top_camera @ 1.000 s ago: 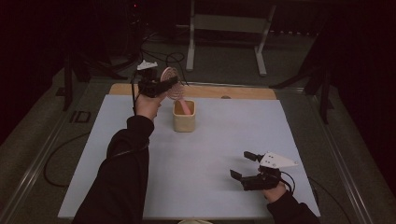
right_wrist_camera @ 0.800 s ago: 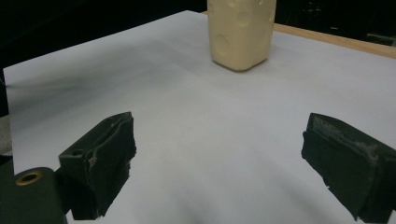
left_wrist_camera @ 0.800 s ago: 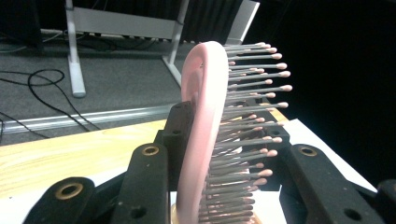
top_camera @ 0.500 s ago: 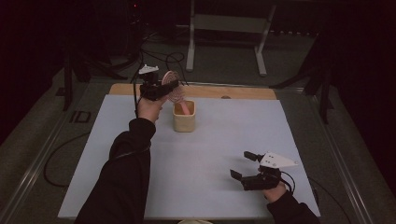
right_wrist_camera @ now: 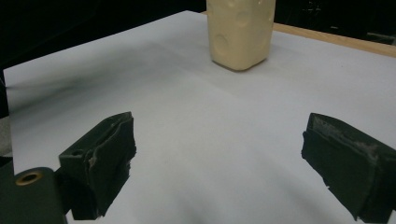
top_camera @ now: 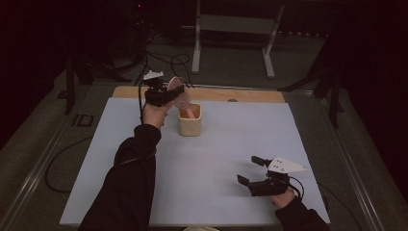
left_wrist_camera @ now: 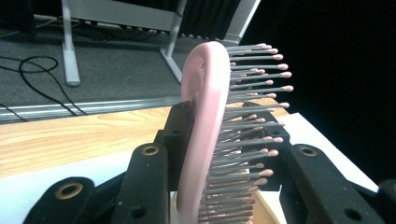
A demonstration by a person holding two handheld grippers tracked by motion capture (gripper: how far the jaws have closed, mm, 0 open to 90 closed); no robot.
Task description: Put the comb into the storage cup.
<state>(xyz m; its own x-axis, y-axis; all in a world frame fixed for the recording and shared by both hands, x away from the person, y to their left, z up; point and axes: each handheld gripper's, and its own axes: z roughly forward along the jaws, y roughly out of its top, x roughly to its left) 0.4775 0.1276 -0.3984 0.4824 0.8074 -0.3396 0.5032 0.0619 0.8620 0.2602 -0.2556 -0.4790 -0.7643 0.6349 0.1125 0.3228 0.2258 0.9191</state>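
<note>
White sheeting covers the table [top_camera: 216,159], with a bare wooden strip [top_camera: 250,95] along its far edge and dark floor, cables and a metal stand [top_camera: 231,29] beyond.

Nearest the person, the right gripper [top_camera: 251,171] rests low over the near right part of the sheet, the hand behind it. Its jaws stand wide apart with nothing between them; in the right gripper view [right_wrist_camera: 219,158] they frame bare sheet, with the cream cup ahead.

Farther out, the left forearm in a dark sleeve [top_camera: 130,178] reaches up the left side of the table. The left gripper [top_camera: 174,91] is raised just left of the cream cup [top_camera: 190,122], jaws clamped on the head of a pink hairbrush [left_wrist_camera: 205,121]. The brush handle [top_camera: 190,113] slants down into the cup.

Compared with one second earlier, the brush head stands slightly more upright over the cup; the right gripper has stayed in place.
</note>
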